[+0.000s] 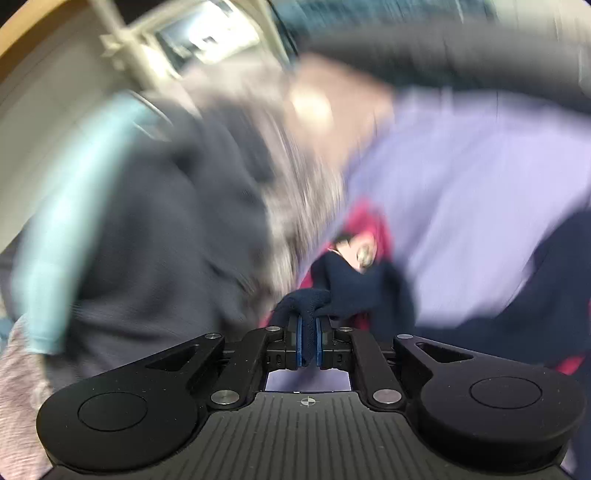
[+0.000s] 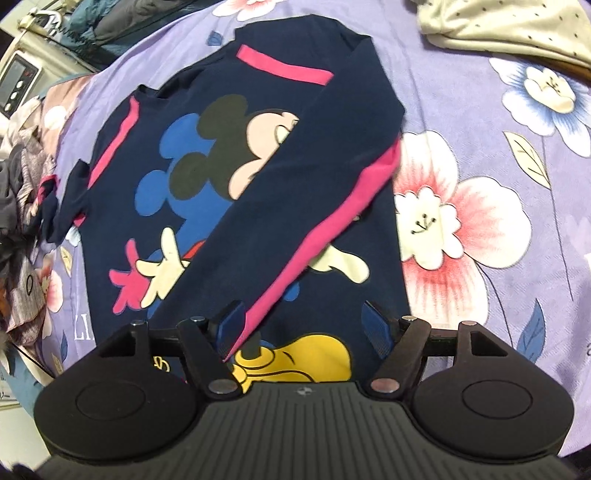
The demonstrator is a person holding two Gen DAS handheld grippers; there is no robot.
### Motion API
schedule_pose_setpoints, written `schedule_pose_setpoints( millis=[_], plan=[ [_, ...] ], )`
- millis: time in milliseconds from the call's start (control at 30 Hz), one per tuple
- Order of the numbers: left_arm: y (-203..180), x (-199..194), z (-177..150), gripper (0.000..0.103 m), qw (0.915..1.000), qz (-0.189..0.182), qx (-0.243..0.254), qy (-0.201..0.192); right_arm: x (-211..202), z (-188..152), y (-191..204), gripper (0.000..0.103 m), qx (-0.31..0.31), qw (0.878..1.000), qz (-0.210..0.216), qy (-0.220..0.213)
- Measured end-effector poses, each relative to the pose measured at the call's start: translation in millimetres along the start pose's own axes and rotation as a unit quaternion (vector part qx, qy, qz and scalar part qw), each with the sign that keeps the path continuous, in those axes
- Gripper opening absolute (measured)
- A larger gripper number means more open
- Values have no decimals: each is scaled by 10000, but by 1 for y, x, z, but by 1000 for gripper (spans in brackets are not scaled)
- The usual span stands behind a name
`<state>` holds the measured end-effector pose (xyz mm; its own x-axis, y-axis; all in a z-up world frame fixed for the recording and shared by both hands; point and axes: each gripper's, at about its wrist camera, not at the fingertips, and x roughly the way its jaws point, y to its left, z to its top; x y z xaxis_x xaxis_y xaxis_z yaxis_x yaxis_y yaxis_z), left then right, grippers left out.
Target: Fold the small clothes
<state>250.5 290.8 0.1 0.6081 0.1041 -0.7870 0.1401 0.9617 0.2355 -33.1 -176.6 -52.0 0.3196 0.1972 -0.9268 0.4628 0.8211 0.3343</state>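
A small navy sweatshirt (image 2: 207,192) with pink stripes and a cartoon mouse print lies flat on the purple floral bedsheet (image 2: 498,184). One sleeve (image 2: 303,206) is folded diagonally across its front. My right gripper (image 2: 303,325) is open above the shirt's lower part, with the sleeve cuff between its fingers. In the blurred left wrist view, my left gripper (image 1: 309,332) is shut on a fold of navy sleeve cloth (image 1: 306,301), with pink fabric (image 1: 369,225) behind it.
A heap of grey and patterned clothes (image 2: 22,192) lies at the left edge of the bed and shows blurred in the left wrist view (image 1: 166,221). A cream dotted garment (image 2: 509,26) lies at the top right. A white appliance (image 2: 18,77) stands beyond the bed.
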Motion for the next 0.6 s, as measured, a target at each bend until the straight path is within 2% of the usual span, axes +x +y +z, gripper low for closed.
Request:
schedule_pose_setpoints(
  millis=[67, 100, 200, 300, 433, 533, 600],
  plan=[
    [24, -54, 18, 47, 9967, -424, -486, -492, 3, 1, 3, 74, -58, 9999, 90, 55],
    [32, -85, 26, 48, 9941, -491, -590, -764, 5, 2, 4, 74, -96, 9998, 148, 82],
    [50, -178, 44, 48, 9843, -378, -496, -1649, 8, 7, 10, 74, -309, 9990, 303, 121],
    [51, -251, 49, 48, 9769, -192, -335, -2100, 7, 10, 15, 74, -516, 9971, 544, 122],
    [39, -311, 37, 49, 9767, -134, -192, -2131, 4, 12, 14, 74, -613, 9940, 888, 185],
    [14, -347, 24, 49, 9775, -100, -39, -2106, 3, 12, 11, 74, -635, 9919, 1071, 258],
    [-1, -371, 16, 49, 9789, -323, -125, -2012, 2, 11, 12, 74, -732, 9888, 1253, 337]
  ],
)
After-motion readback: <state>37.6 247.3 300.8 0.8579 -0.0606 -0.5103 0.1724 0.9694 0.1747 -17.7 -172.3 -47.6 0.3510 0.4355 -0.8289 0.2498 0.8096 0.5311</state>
